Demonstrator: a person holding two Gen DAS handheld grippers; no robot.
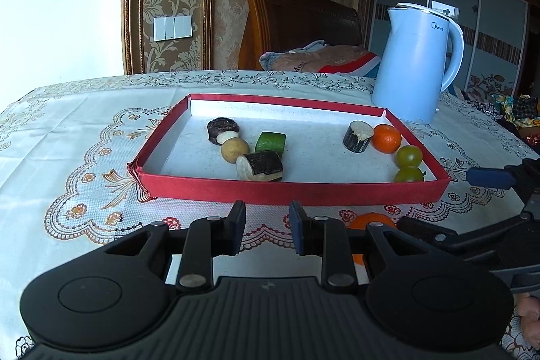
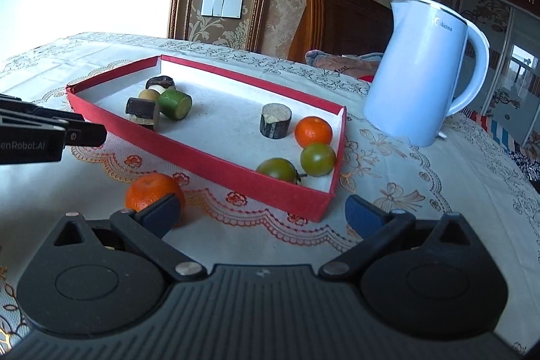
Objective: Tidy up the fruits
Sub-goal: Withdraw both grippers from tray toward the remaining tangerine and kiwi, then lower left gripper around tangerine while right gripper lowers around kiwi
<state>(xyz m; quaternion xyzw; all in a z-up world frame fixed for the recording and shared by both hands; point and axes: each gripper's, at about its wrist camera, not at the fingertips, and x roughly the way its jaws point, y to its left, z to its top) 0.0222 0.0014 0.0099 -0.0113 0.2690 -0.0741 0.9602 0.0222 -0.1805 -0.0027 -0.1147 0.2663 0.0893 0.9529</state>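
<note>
I held my left gripper closed on nothing and my right gripper spread wide, both just before the red tray, beside a loose orange.

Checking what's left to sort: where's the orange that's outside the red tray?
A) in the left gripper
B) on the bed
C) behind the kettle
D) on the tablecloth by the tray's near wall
D: the orange sits on the tablecloth, just outside the red tray.

The loose orange sits half hidden behind the left gripper's fingers.
</note>
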